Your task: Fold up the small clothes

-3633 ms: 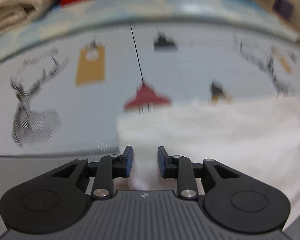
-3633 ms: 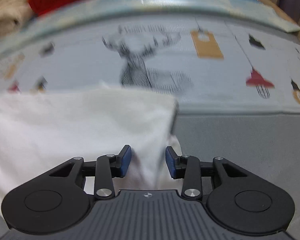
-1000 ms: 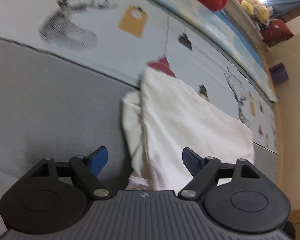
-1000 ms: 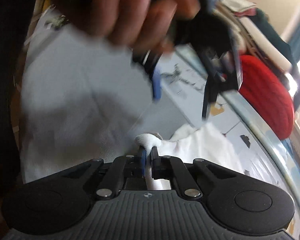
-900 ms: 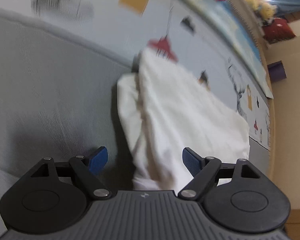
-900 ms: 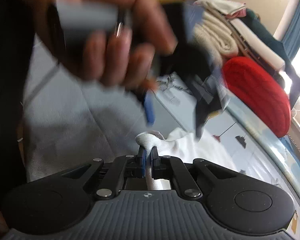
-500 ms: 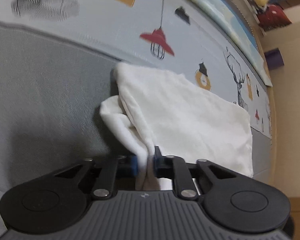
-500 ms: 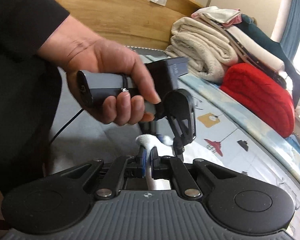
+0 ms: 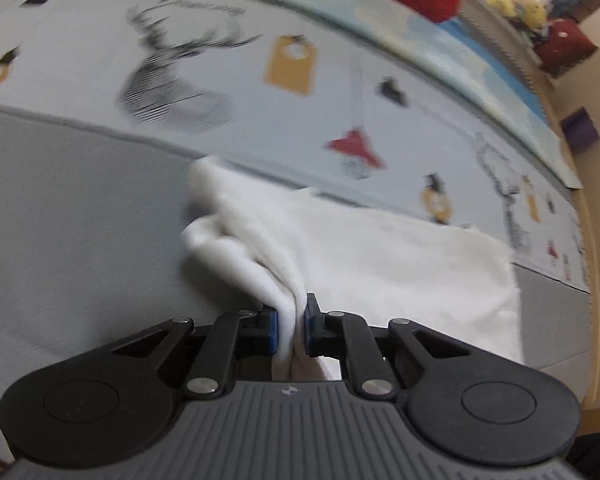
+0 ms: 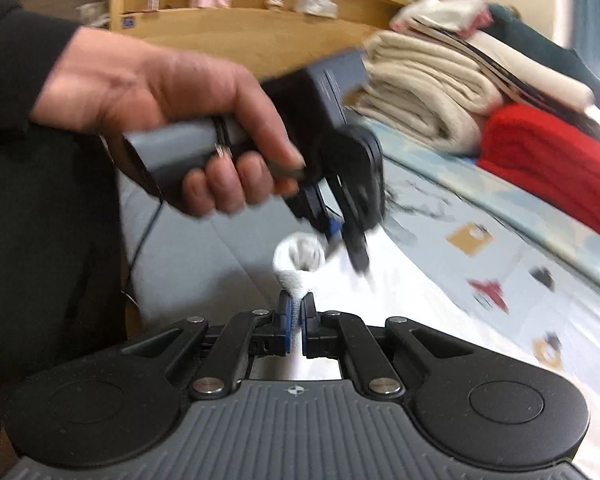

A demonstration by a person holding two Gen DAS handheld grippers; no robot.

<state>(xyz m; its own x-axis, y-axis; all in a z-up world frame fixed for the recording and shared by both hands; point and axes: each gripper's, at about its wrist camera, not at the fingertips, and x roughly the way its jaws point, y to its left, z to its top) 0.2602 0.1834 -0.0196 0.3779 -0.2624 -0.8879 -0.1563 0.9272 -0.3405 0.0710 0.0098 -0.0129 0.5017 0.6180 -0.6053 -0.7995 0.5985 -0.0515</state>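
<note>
Both tongs are pinching the white cloth (image 9: 380,256): left tongs (image 9: 291,324) grab a bunched fold, right tongs (image 10: 296,318) clamp a rolled edge, while the rest lies on the bed (image 9: 80,208).

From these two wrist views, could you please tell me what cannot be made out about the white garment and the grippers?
- Left wrist view: the white garment runs under the left gripper, so its near edge is hidden; what kind of garment it is cannot be told.
- Right wrist view: the right gripper covers the pinched cloth below its fingers; the garment's right side is cut off by the frame.
- Right wrist view: motion blur smears the left gripper's fingertips.
</note>
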